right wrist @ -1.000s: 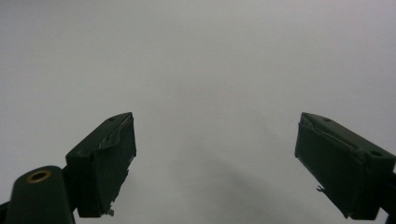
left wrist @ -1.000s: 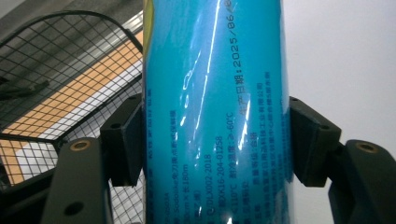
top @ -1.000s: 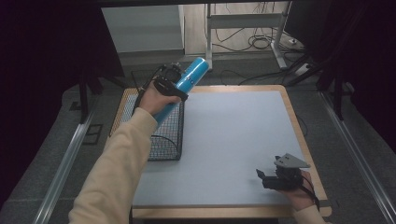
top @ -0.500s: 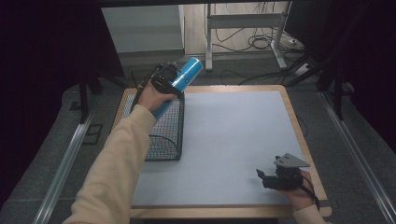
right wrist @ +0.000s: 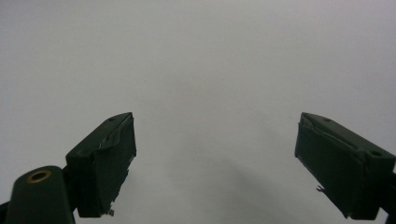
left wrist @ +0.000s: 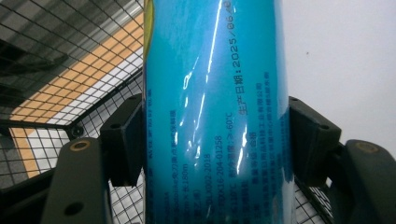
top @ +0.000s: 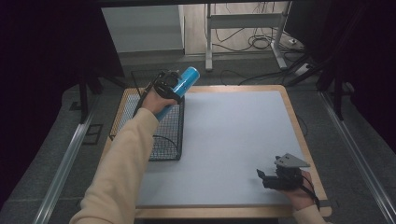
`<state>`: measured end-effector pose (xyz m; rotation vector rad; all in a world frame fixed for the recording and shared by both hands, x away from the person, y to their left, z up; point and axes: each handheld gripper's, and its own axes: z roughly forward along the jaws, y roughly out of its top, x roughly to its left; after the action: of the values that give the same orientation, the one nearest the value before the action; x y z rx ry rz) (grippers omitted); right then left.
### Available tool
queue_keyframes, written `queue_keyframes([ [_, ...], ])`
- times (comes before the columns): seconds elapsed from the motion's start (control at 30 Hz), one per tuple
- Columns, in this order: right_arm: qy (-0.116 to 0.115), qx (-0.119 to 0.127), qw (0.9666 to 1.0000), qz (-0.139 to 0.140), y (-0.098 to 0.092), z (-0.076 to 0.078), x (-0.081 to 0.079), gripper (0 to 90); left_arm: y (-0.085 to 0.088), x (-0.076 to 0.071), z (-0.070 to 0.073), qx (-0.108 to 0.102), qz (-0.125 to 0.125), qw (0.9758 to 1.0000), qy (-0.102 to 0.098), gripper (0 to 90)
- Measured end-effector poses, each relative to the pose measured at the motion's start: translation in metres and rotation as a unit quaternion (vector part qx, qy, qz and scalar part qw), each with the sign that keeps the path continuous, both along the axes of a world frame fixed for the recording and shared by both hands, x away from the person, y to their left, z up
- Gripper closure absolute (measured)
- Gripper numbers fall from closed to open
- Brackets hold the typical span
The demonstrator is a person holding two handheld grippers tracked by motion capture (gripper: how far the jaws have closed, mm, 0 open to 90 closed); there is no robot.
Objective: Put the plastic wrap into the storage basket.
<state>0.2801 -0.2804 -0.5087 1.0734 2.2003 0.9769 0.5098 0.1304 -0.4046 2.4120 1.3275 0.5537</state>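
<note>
Blue tube (top: 180,88) held over the wire basket (top: 170,140).

We see our left gripper (top: 167,86) with its jaws clamped tight on the shiny blue tube, one jaw on each side. The tube is tilted above the far end of the black basket, at the left side of the tabletop (top: 233,135). Our right gripper (top: 264,177) rests low near the front right corner, jaws wide apart, holding nothing.

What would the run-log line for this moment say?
left gripper: shut on blue roll | roll: tilted above wire basket | right gripper: open, empty, over grey mat
</note>
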Motion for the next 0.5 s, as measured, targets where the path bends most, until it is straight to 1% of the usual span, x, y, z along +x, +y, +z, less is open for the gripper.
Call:
queue_keyframes([
  [0.03,0.000,0.000,1.0000,0.000,0.000,0.000,0.000,12.6,0.000,0.001,-0.004,0.000,0.005,1.0000,0.002,31.8],
  [0.07,0.001,-0.001,1.0000,0.000,0.000,0.000,0.000,12.6,0.000,0.002,-0.005,0.003,0.005,1.0000,0.002,31.8],
  [0.17,0.003,-0.002,1.0000,0.001,0.001,-0.001,0.000,12.6,0.001,0.003,-0.005,0.011,0.002,0.9999,0.008,31.8],
  [0.27,0.004,-0.001,1.0000,0.000,0.001,-0.001,0.000,12.6,0.001,0.004,-0.006,0.011,0.005,0.9999,0.010,31.8],
  [0.3,0.004,-0.002,1.0000,0.000,0.001,-0.001,0.000,12.6,0.000,0.005,-0.008,0.021,0.006,0.9997,0.014,31.7],
  [0.33,0.004,-0.003,1.0000,0.001,0.001,-0.001,0.000,12.7,0.000,0.006,-0.011,0.020,0.010,0.9997,0.013,31.7],
  [0.4,0.004,-0.003,1.0000,0.001,0.001,-0.001,0.000,12.6,0.001,0.007,-0.014,0.025,0.012,0.9994,0.020,31.7],
  [0.43,0.004,-0.003,1.0000,0.001,0.001,-0.001,0.000,12.6,0.001,0.007,-0.014,0.025,0.012,0.9994,0.020,31.7],
  [0.47,0.004,-0.003,1.0000,0.001,0.001,-0.001,0.000,12.7,0.001,0.008,-0.018,0.030,0.015,0.9991,0.027,31.7],
  [0.5,0.004,-0.003,1.0000,0.001,0.001,-0.001,0.000,12.6,0.001,0.008,-0.018,0.030,0.015,0.9991,0.027,31.7],
])
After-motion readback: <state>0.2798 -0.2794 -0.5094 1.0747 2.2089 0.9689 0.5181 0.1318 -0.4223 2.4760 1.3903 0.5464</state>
